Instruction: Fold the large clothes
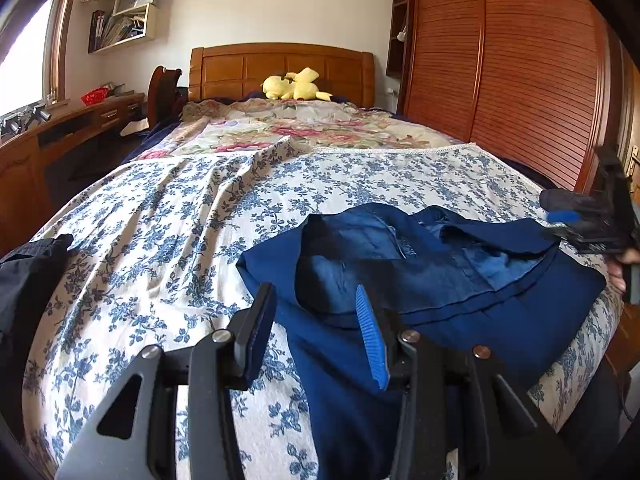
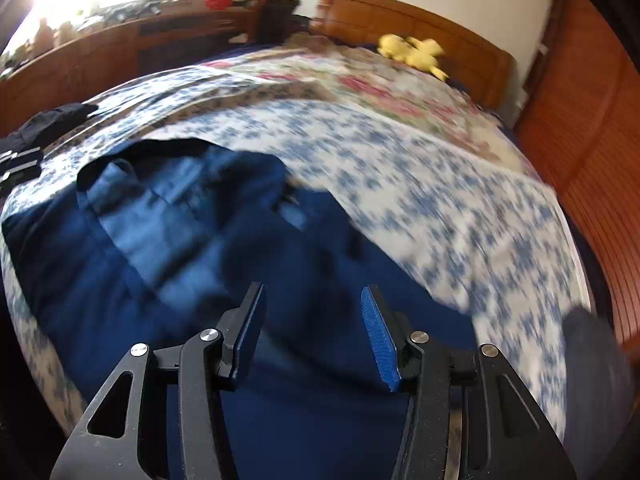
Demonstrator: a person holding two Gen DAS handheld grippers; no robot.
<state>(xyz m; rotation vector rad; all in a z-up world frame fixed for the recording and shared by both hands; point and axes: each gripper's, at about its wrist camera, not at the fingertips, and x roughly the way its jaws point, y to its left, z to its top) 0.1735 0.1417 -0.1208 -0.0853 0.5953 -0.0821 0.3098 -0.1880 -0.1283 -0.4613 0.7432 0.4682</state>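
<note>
- The navy garment (image 1: 460,280) lies partly folded on the blue-flowered bedspread (image 1: 160,208), paler lining upward.
- Left gripper (image 1: 316,312): fingers spread above the garment's edge, pinching nothing.
- Right gripper (image 2: 312,308): fingers spread over the navy cloth, empty.
- The small neck label (image 1: 420,222) is too small to read.

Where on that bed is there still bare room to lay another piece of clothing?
Free: the blue-flowered sheet between the navy garment and the dark clothes at the left edge, and the strip beyond the garment up to the pink-flowered quilt. Crowded: the near right, covered by the garment, and the headboard end with the yellow plush toy.
</note>
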